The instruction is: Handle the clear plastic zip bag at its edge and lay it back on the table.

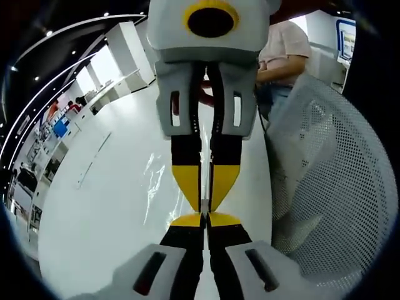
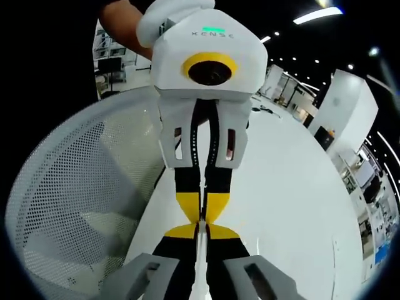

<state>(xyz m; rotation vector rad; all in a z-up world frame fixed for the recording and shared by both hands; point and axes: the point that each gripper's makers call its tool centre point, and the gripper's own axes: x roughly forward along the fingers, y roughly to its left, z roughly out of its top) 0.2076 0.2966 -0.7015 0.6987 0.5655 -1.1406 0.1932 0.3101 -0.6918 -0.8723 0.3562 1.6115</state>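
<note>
The clear plastic zip bag [image 1: 152, 182] hangs edge-on above the white table [image 1: 94, 219], showing only as glints and creases left of the jaws. My left gripper [image 1: 204, 220] rises from the bottom with its yellow tips pressed together on the bag's edge. My right gripper [image 1: 204, 199] comes down from the top, tip to tip with it, also shut on that edge. In the right gripper view, my right gripper [image 2: 201, 231] pinches a thin strip of the bag [image 2: 200, 262], and the left gripper [image 2: 202, 211] meets it from above.
A white perforated mesh chair back [image 1: 331, 181] stands close beside the table [image 2: 294, 187]; it is also at the left in the right gripper view [image 2: 75, 200]. A person in a light shirt [image 1: 284, 50] stands at the table's far end. Desks line the hall behind.
</note>
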